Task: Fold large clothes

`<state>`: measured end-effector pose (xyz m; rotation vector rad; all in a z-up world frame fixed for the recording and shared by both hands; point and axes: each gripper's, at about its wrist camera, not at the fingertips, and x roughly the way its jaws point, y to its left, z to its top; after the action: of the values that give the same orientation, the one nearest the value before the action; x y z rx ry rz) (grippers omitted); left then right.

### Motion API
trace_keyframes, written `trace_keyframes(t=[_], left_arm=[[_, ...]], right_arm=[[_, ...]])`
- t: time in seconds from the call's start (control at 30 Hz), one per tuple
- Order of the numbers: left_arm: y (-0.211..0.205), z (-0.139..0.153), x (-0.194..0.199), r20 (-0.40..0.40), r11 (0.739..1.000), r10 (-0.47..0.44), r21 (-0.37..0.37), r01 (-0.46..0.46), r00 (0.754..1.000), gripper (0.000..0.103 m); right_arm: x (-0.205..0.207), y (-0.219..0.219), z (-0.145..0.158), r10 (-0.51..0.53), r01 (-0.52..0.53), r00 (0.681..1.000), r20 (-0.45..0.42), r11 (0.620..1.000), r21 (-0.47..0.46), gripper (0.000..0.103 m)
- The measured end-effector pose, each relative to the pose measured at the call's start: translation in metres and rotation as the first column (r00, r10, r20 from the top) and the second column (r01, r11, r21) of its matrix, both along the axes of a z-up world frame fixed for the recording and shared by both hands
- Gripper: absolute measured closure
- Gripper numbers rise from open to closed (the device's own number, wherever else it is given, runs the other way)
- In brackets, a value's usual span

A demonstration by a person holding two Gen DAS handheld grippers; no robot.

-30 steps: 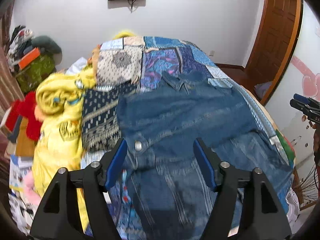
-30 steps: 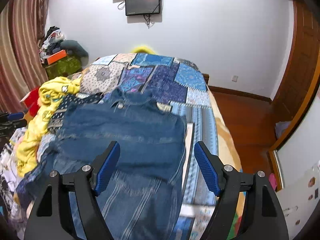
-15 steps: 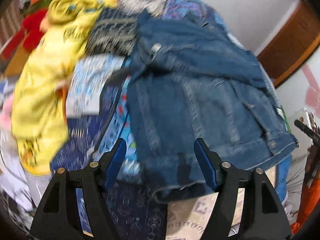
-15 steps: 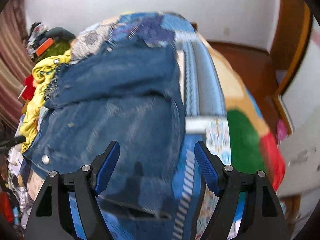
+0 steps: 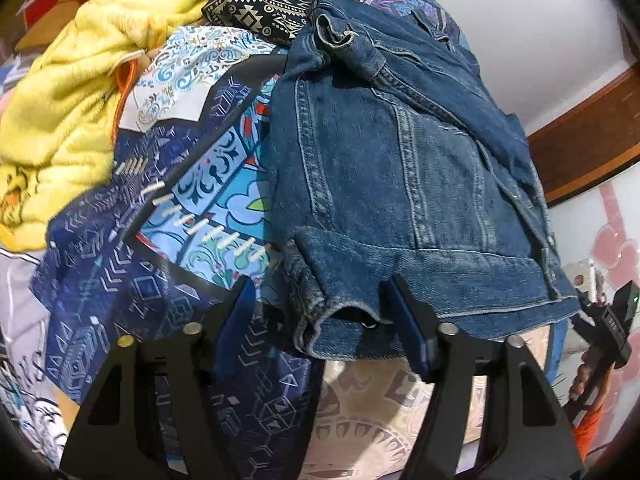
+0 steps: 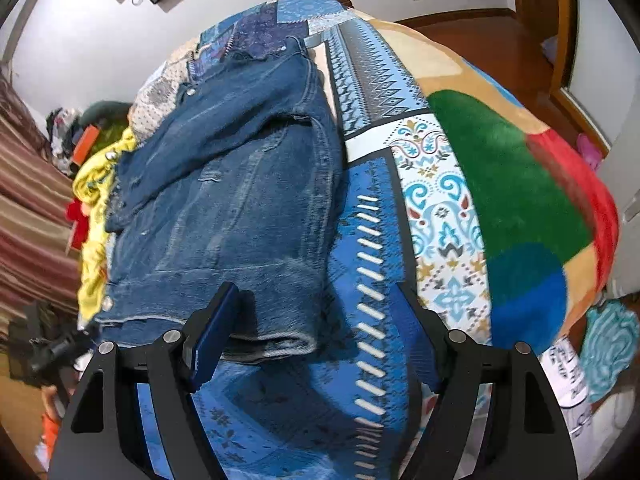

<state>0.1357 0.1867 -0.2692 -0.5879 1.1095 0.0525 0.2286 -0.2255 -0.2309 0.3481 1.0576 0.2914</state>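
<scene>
A blue denim jacket (image 5: 400, 168) lies spread on a patchwork bedspread (image 5: 188, 208), its sleeves folded across the body. My left gripper (image 5: 320, 312) is open, low at the bed's near edge, with the jacket's left hem corner between its fingers. My right gripper (image 6: 320, 320) is open, straddling the jacket's (image 6: 240, 184) right hem corner; its left finger (image 6: 212, 328) lies over the hem. Neither gripper holds cloth.
A yellow fleece garment (image 5: 72, 92) lies bunched left of the jacket. The bedspread (image 6: 440, 208) continues right into a green and red blanket (image 6: 516, 184). The other gripper (image 5: 608, 324) shows at the left wrist view's right edge. A wooden door (image 6: 560, 20) stands on the far right.
Both grippers have dropped from high over the bed down to the jacket's near hem, one at each corner. Both stayed open. The jacket has not moved.
</scene>
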Motion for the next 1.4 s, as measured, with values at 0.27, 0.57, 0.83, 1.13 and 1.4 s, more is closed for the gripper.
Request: trace_keyframes(t=[0.27,0.57,0.83,1.13,1.4], left_arm=[[-0.006,0.013,-0.005,0.048,1.0,-0.006,0.017,0.005,0.999,0.074],[-0.003,0.048,0.004,0.154,1.0,0.003,0.02,-0.006,0.988,0.093],[0.001,0.096,0.039,0.263,0.998,-0.025,0.063,0.008,0.965,0.093],[0.007,0.165,0.121,0.407,0.995,-0.024,0.095,-0.016,0.913,0.094],[0.033,0.182,0.215,0.444,0.993,0.057,0.064,-0.095,0.894,0.094]], right_arm=[[-0.006,0.016,0.0,0.036,-0.038,0.999,0.027,0.997,0.06,0.047],[0.004,0.009,0.011,0.028,-0.031,0.998,0.052,0.997,0.072,0.089],[0.026,0.022,0.047,0.069,-0.082,0.984,0.163,0.994,0.074,0.092],[0.087,0.049,0.106,0.08,-0.087,0.931,0.355,0.996,0.002,0.093],[0.179,0.063,0.141,0.024,0.009,0.895,0.445,0.997,-0.071,0.094]])
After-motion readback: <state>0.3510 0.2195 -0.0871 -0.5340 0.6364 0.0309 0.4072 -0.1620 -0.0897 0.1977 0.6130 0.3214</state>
